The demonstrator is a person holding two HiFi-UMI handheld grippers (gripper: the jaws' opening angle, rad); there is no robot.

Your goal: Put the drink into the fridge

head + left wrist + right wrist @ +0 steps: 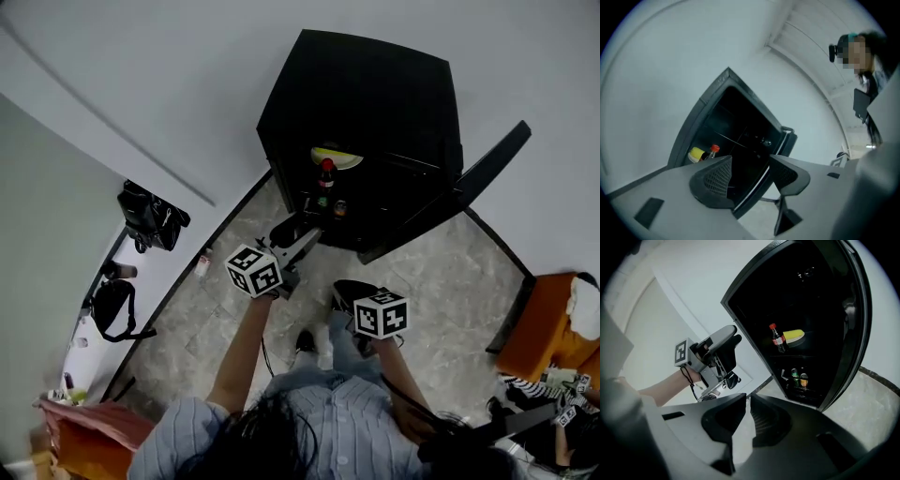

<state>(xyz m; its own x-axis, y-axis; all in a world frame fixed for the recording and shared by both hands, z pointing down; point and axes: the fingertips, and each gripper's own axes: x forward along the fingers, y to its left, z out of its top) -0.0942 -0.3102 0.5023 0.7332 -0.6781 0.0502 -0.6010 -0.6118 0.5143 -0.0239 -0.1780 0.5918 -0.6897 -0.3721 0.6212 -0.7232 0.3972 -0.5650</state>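
left gripper [751, 160] fingers apart, right gripper [747, 399] fingers almost together, both empty.

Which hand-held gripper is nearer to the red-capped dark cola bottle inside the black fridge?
Left. The left hand-held gripper is at the open front of the black fridge, just short of the cola bottle; the right hand-held gripper is farther back from it.

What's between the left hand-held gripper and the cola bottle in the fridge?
Nothing visible. The fridge door is swung open, the cola bottle stands exposed on its shelf, and the left hand-held gripper faces it, jaws apart and empty.
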